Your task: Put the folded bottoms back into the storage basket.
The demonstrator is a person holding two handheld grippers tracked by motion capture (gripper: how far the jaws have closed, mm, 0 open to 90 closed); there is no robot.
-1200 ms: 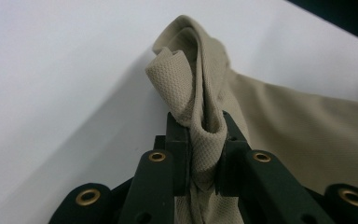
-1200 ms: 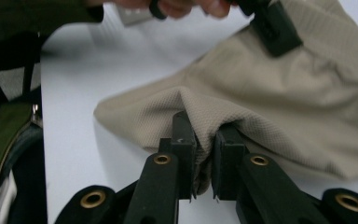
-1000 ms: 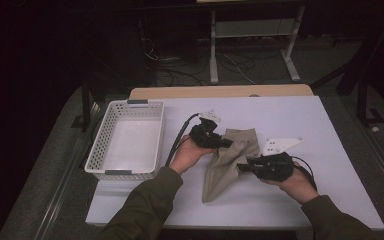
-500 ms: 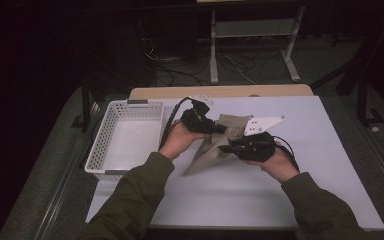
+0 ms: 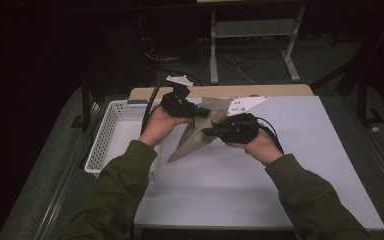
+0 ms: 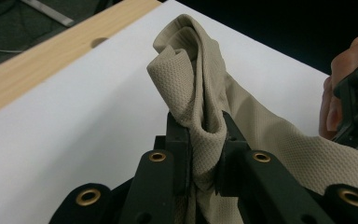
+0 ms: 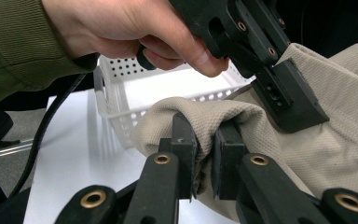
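Note:
A beige knit cloth (image 5: 195, 135) hangs lifted over the white table (image 5: 290, 170), its lower tip trailing toward the basket side. My left gripper (image 5: 200, 113) is shut on one bunched fold of the cloth (image 6: 200, 116), which stands up between its jaws (image 6: 204, 154). My right gripper (image 5: 211, 132) is shut on another fold of the cloth (image 7: 205, 116), pinched between its two black jaws. In the right gripper view the left hand and its gripper (image 7: 279, 93) are close above, pressing into the same cloth. The two grippers sit near each other.
A white perforated plastic basket (image 5: 111, 131) stands at the table's left, also seen in the right gripper view (image 7: 121, 102). A wooden strip (image 5: 280, 90) runs along the far edge. Cables and metal stand legs lie on the dark floor beyond.
Both hands have risen and shifted left and away, carrying the cloth off the table. The cloth now hangs stretched between the two grippers instead of lying flat.

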